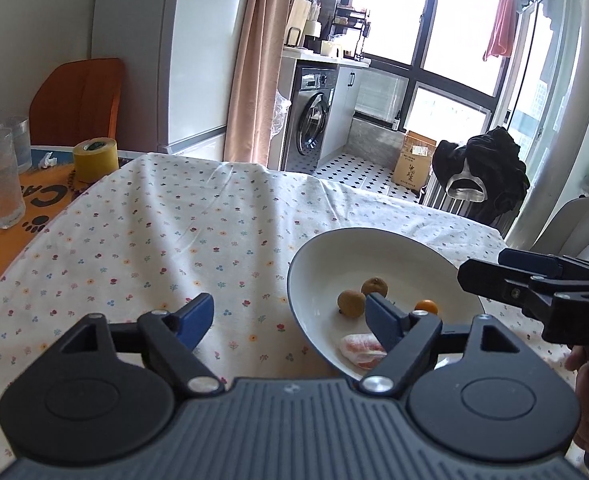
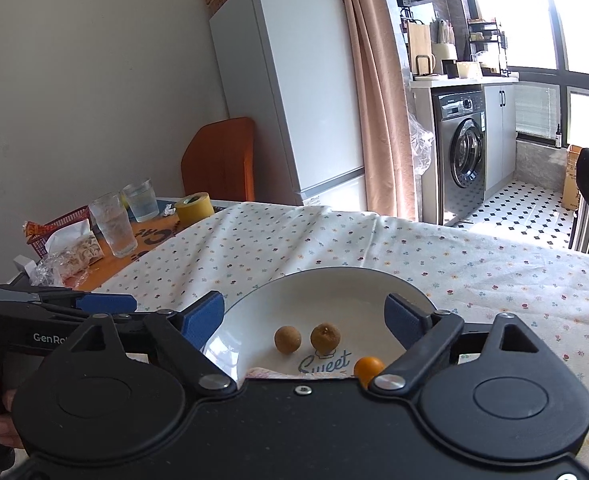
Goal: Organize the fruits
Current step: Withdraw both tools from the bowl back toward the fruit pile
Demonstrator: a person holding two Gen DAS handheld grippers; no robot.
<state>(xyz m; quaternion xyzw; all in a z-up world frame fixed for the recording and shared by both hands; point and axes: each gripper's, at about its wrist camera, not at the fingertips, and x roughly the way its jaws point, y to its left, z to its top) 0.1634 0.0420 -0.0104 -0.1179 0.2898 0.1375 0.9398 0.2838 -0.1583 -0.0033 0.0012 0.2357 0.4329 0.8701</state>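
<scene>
Both cameras ride just behind their gripper fingers, close over the table's near edge, tilted down and facing the far kitchen. The left looks across the bowl (image 1: 378, 248) from its left; the right sits directly before the bowl (image 2: 326, 280). Each glimpses the other gripper.

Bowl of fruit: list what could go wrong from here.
1. The bowl looks tilted in the left wrist view, near rim dipping; the two brown fruits and the small orange one are round and could roll out.
2. The left gripper has one of its fingers over the rim; a careless move could knock the bowl.
3. The right gripper is open right above it too, so the two may collide.
</scene>
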